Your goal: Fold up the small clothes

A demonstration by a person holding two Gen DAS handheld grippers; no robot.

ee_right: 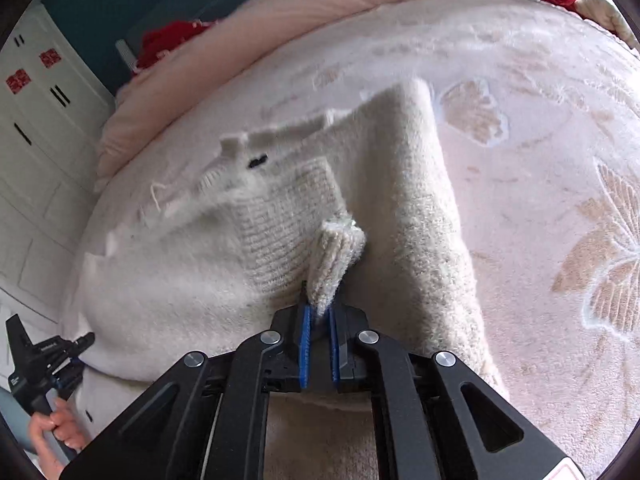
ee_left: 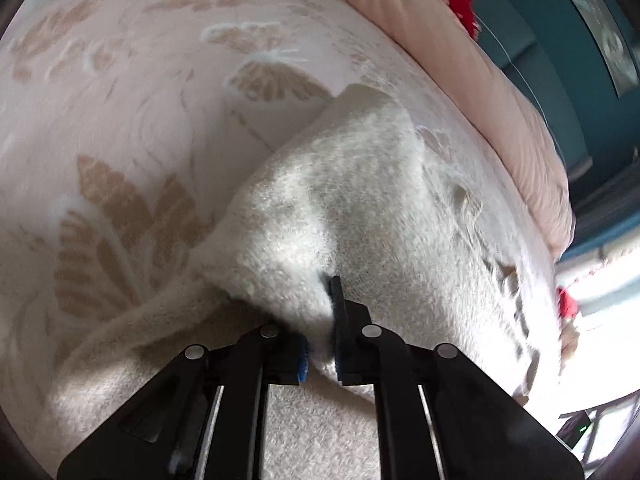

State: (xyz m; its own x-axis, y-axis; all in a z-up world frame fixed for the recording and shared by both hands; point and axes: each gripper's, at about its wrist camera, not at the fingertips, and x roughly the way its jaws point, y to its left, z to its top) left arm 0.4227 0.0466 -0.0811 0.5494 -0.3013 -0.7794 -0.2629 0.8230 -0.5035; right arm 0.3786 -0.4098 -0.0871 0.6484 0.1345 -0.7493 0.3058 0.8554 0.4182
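Observation:
A white fuzzy knit sweater (ee_left: 340, 200) lies crumpled on the pink patterned bed blanket (ee_left: 120, 120). My left gripper (ee_left: 316, 308) is shut on a bunched fold of it, and the fabric hides the left fingertip. In the right wrist view the sweater (ee_right: 180, 272) spreads leftward, with a folded part running away towards the top. My right gripper (ee_right: 320, 308) is shut on a ribbed cuff (ee_right: 336, 256) that stands up between its blue pads (ee_right: 306, 340). The left gripper (ee_right: 80, 344) shows at the sweater's lower left edge, held by a hand (ee_right: 56, 428).
A rolled pink duvet (ee_right: 280, 20) lines the far edge of the bed, with a red item (ee_right: 168, 40) behind it. White cabinets (ee_right: 36, 120) stand to the left. The blanket (ee_right: 540, 200) lies bare to the right of the sweater. A teal wall (ee_left: 560, 60) is beyond.

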